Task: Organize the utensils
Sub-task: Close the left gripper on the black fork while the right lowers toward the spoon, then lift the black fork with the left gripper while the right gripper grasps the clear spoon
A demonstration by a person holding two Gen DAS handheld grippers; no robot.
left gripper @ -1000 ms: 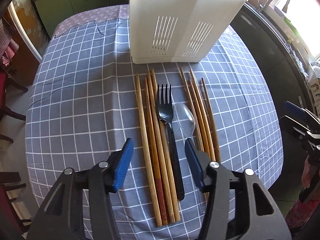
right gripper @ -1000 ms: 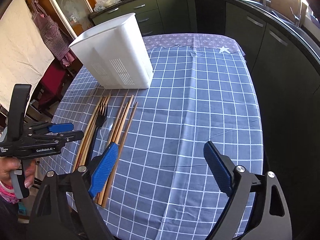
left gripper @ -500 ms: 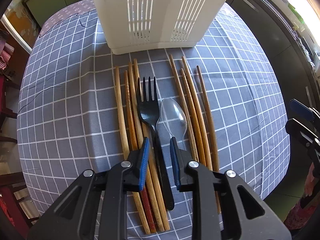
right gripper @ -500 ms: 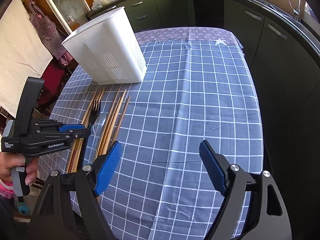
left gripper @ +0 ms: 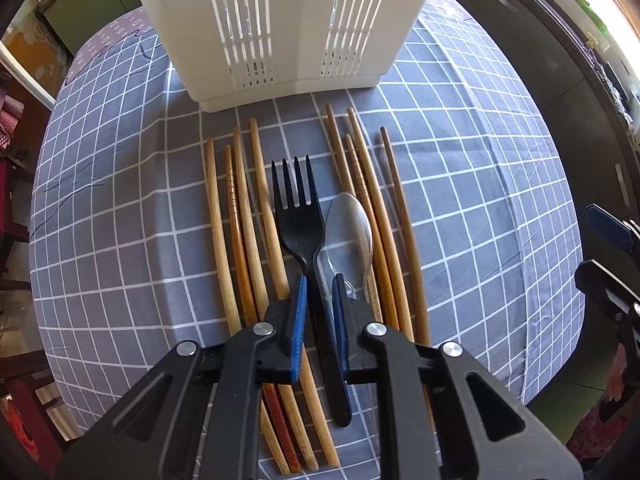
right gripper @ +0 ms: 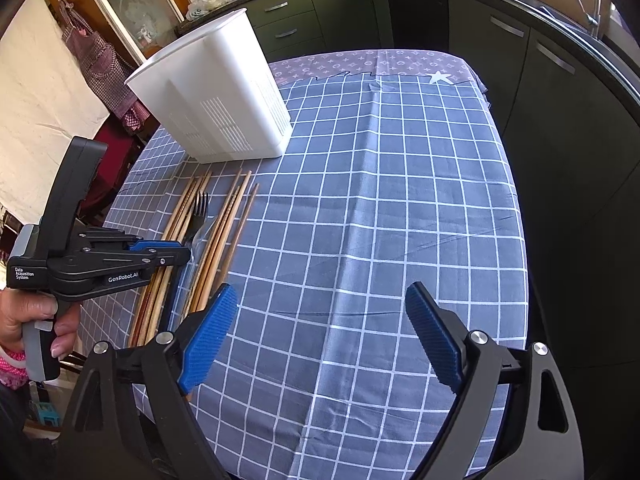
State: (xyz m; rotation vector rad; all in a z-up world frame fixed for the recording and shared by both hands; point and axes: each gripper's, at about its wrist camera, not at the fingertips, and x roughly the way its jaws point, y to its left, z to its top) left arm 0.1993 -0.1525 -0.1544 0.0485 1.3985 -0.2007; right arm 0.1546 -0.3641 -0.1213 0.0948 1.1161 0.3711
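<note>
You're basically at the very start of this one. Everything that needs sorting is lying flat on the surface (left gripper: 460,184), lined up in front of the white utensil holder (left gripper: 280,20): a bunch of wooden chopsticks (left gripper: 236,216) on one side, the black fork (left gripper: 298,208) and the clear spoon (left gripper: 348,224) in the middle, and more chopsticks (left gripper: 384,208) on the other side. From either view I can't see into the holder, so I can't tell you whether anything sits inside it, but the spread on the cloth looks like a full set with nothing picked up yet.

Your left gripper (left gripper: 319,312) is pointing steeply down over the middle of the row, and its jaws are closing in on the fork's handle, with the blue pads either side of it and only a sliver of gap left. The spoon's handle lies right against the fork there, so watch that you don't pinch both. I'd say the pads are on the handle or as good as, though the fork hasn't left the cloth.

Your right gripper (right gripper: 320,332) hangs over bare cloth beside the row, jaws spread wide and opening a touch, nothing between them.

So done: nothing I can confirm. Left: fork, spoon, and every chopstick into the holder.
</note>
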